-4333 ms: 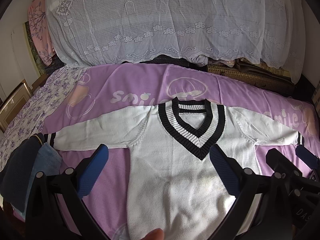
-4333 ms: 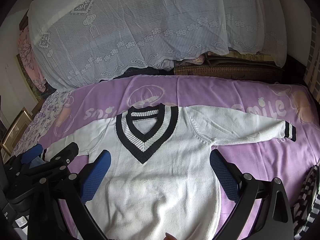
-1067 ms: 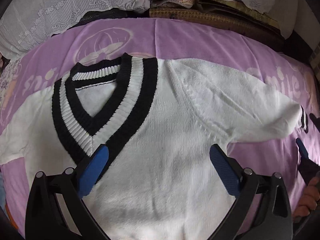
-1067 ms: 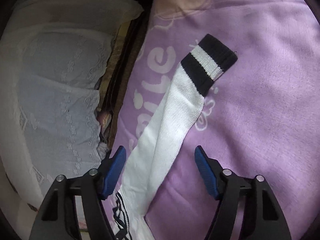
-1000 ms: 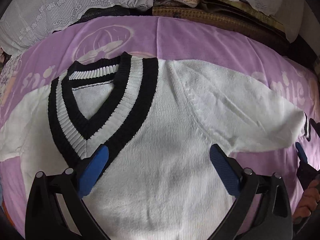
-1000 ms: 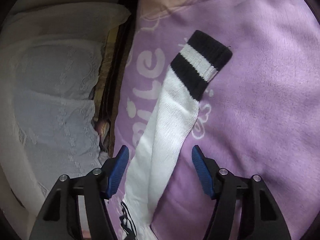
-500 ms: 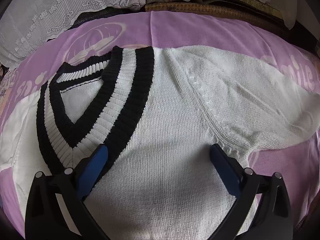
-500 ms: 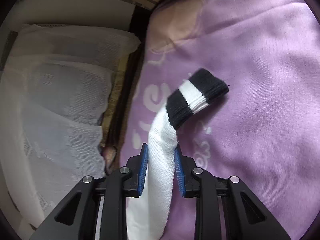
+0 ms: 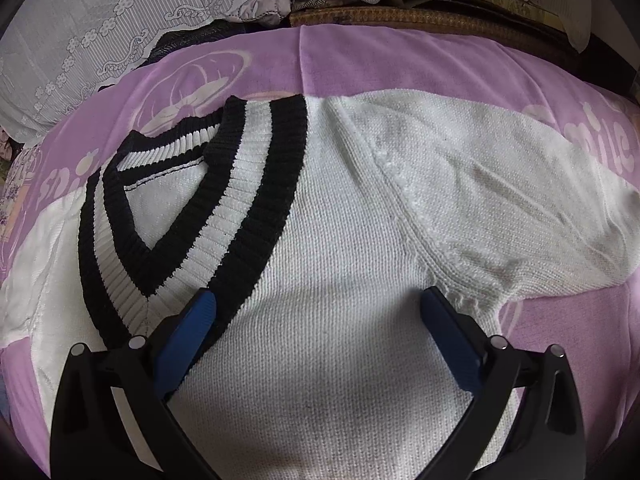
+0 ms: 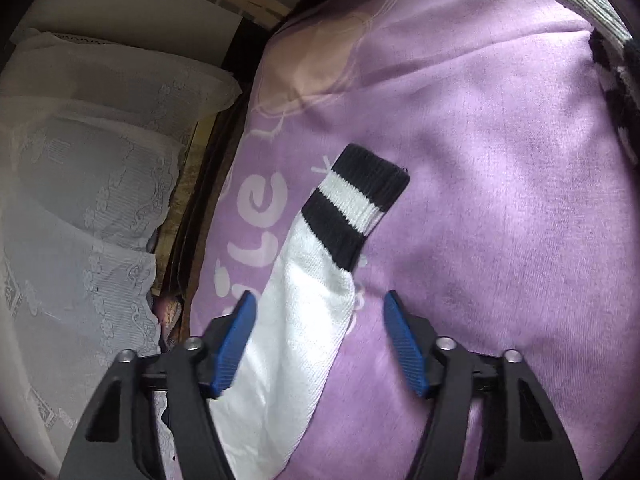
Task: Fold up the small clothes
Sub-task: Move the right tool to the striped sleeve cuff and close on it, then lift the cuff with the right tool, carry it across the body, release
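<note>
A white knit sweater [image 9: 340, 248] with a black-and-white striped V-neck collar [image 9: 192, 216] lies flat, front up, on a purple bedspread [image 9: 400, 60]. My left gripper [image 9: 316, 312] is open, close over the sweater's chest beside the collar point and the right armpit seam. In the right wrist view the sweater's right sleeve [image 10: 296, 340] runs between the jaws, its black-and-white cuff [image 10: 356, 208] lying ahead on the bedspread [image 10: 500, 200]. My right gripper [image 10: 316, 320] is open with the sleeve between its blue pads.
A white lace cover [image 9: 120, 12] drapes bedding at the far side and shows in the right wrist view [image 10: 80, 200]. Dark woven mats [image 9: 420, 20] lie behind the bed. A striped grey-black garment [image 10: 612, 60] lies at the bedspread's far right edge.
My right gripper, shut on the sleeve half a second ago, has opened and the sleeve lies flatter. My left gripper has moved lower toward the sweater's chest.
</note>
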Demonstrator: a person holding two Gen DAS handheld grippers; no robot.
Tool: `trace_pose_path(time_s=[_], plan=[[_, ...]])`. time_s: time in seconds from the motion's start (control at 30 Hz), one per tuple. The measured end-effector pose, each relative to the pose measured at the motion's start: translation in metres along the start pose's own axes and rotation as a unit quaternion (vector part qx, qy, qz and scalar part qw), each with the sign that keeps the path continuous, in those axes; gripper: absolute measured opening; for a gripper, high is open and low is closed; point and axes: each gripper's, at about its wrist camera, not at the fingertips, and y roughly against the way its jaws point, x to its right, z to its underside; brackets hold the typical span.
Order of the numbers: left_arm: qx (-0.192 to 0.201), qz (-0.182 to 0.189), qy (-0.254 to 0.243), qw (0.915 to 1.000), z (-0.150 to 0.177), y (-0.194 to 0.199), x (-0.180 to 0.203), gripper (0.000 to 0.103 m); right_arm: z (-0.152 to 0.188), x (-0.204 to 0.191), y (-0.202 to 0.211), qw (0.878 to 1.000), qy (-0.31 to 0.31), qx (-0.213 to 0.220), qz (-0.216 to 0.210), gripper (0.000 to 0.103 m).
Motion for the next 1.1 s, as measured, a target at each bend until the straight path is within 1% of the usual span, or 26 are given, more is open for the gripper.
trace_pose_path(time_s=[0.03, 0.07, 0.1, 0.17, 0.27, 0.43, 0.47, 0.5, 0.53, 0.57, 0.63, 0.67, 0.73, 0.83, 0.9, 0.97, 1.1], plan=[[0.0, 0.0, 0.0, 1.0, 0.0, 0.0, 0.0, 0.099, -0.005, 0.007, -0.004, 1.0, -0.011, 0.001, -0.004, 0.034], [0.0, 0.0, 0.0, 1.0, -0.001, 0.0, 0.0, 0.099, -0.008, 0.013, -0.009, 1.0, -0.023, -0.002, -0.009, 0.017], [0.0, 0.0, 0.0, 1.0, -0.001, 0.0, 0.0, 0.099, -0.011, 0.021, -0.013, 0.999, -0.036, -0.007, -0.014, 0.008], [0.0, 0.001, 0.001, 1.0, 0.0, 0.0, 0.0, 0.099, -0.014, 0.027, -0.016, 0.998, -0.049, -0.009, -0.037, 0.009], [0.001, 0.001, 0.001, 1.0, 0.0, 0.001, 0.0, 0.099, -0.01, 0.018, -0.017, 0.999, -0.018, -0.003, -0.032, 0.011], [0.002, 0.002, 0.001, 1.0, 0.0, 0.002, 0.001, 0.099, -0.012, 0.015, -0.022, 0.999, -0.014, -0.003, -0.036, 0.012], [0.002, 0.003, 0.001, 1.0, 0.0, 0.002, 0.001, 0.099, -0.012, 0.015, -0.021, 0.999, -0.015, -0.003, -0.041, 0.015], [0.002, 0.004, 0.001, 1.0, 0.0, 0.002, 0.001, 0.099, -0.011, 0.015, -0.02, 0.999, -0.019, -0.003, -0.05, 0.021], [0.002, 0.006, 0.002, 1.0, 0.0, 0.002, 0.0, 0.099, -0.011, 0.014, -0.019, 0.998, -0.021, -0.002, -0.058, 0.022], [0.002, 0.007, 0.002, 1.0, 0.0, 0.002, 0.0, 0.099, -0.011, 0.011, -0.018, 0.998, -0.014, -0.002, -0.056, 0.023], [0.002, 0.009, 0.002, 1.0, 0.0, 0.002, -0.001, 0.099, -0.009, 0.009, -0.015, 0.998, -0.01, 0.0, -0.057, 0.018], [0.002, 0.011, 0.002, 0.9999, 0.0, 0.002, -0.001, 0.099, -0.009, 0.01, -0.011, 0.998, -0.019, 0.001, -0.064, 0.011], [0.002, 0.011, 0.003, 0.9999, 0.0, 0.002, -0.002, 0.099, -0.011, 0.006, -0.004, 0.997, -0.02, 0.003, -0.074, 0.011], [0.001, 0.013, 0.0, 0.9999, 0.0, 0.003, -0.003, 0.099, -0.01, -0.012, 0.004, 0.997, 0.022, 0.011, -0.07, 0.011], [-0.004, 0.022, 0.002, 0.9997, 0.002, 0.008, -0.011, 0.099, -0.007, -0.021, 0.006, 0.997, 0.044, 0.009, -0.067, 0.011], [-0.01, 0.025, 0.014, 0.9995, 0.004, 0.016, -0.025, 0.099, -0.004, -0.029, 0.009, 0.995, 0.062, 0.005, -0.073, 0.011], [-0.02, 0.035, 0.044, 0.9982, 0.007, 0.023, -0.066, 0.099, 0.008, -0.051, 0.014, 0.99, 0.107, -0.006, -0.088, 0.011]])
